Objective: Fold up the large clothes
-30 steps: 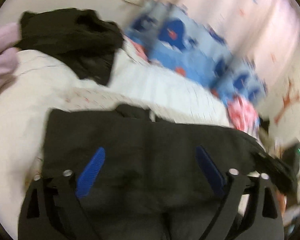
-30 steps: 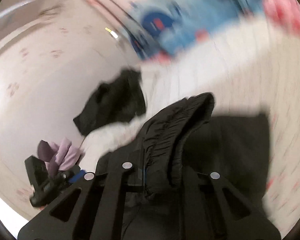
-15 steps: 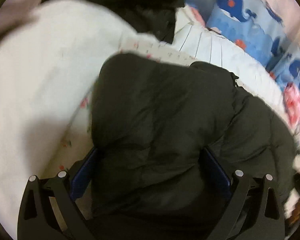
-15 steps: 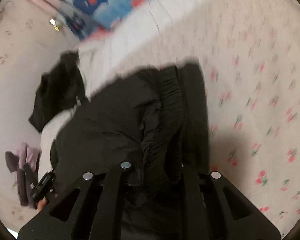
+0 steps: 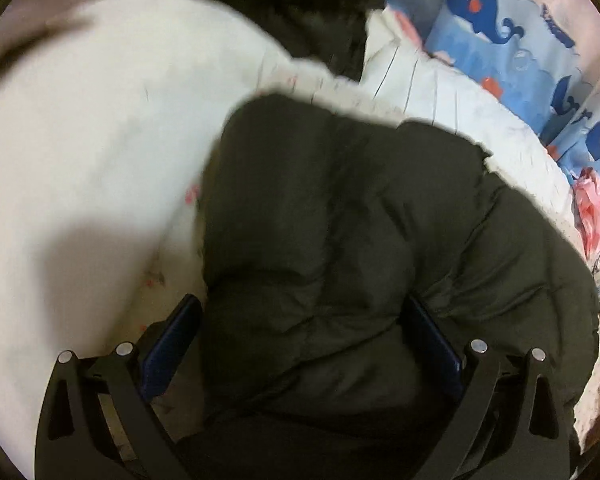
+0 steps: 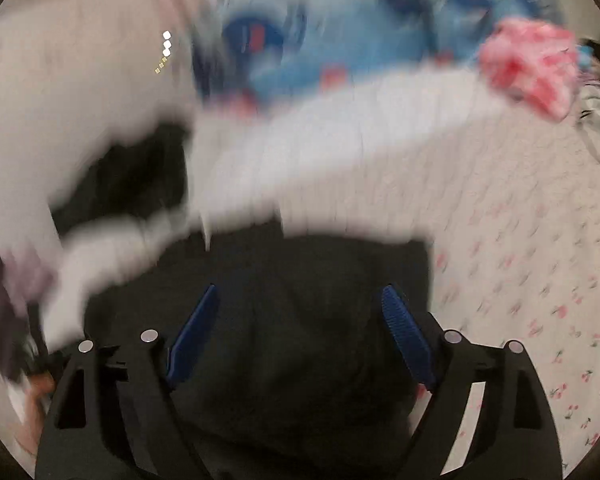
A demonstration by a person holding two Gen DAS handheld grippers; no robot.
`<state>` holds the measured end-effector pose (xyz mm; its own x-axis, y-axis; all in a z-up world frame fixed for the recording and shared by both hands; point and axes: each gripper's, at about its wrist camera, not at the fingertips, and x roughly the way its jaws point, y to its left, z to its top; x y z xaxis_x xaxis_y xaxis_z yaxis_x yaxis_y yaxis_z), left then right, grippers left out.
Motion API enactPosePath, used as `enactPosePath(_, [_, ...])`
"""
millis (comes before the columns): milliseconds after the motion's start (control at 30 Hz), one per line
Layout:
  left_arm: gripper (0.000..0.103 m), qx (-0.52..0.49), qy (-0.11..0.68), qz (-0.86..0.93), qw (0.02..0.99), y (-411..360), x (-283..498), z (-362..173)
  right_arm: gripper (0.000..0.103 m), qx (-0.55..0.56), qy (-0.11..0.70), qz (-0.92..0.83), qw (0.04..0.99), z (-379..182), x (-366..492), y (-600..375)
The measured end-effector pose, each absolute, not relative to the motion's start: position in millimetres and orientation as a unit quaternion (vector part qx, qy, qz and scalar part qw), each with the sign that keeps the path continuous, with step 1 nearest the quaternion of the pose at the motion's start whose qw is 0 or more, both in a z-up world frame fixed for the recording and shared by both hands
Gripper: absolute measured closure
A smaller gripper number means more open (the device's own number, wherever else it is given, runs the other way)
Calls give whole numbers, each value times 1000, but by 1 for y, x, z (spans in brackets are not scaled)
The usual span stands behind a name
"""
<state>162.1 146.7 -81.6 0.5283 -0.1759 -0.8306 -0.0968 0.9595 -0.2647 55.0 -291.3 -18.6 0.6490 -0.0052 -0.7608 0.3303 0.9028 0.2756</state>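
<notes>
Jacket (image 5: pixel 340 240), black and puffy, lies bunched on my flowered bedsheet (image 6: pixel 540 260), filling the lower centre of both views. My left gripper (image 5: pixel 300 344) has its blue pads spread wide with padding bulging between them; I cannot tell whether they press it. My right gripper (image 6: pixel 296 332) is opening above the dark cloth. One fold looks laid; flattening remains. Farther, upper frame, whale-print bedding (image 5: pixel 520 40)

Matt quilted jacket (image 5: pixel 340 240), seemingly cotton floral sheet (image 6: pixel 540 280)
</notes>
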Motion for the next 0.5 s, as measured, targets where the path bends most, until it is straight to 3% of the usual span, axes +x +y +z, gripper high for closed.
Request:
enactPosePath(100, [7,-143,492,-33,858,148,159,-75,16,228,464,-96,850,-60,65,-306])
enactPosePath(333, [7,-126,435,-74,888,196,76,12,16,289,371,-53,881,26,-8,-328])
enactPosePath(500, [7,-104,489,-103,860,240,-4,5,14,288,421,-31,859,5,-86,-323])
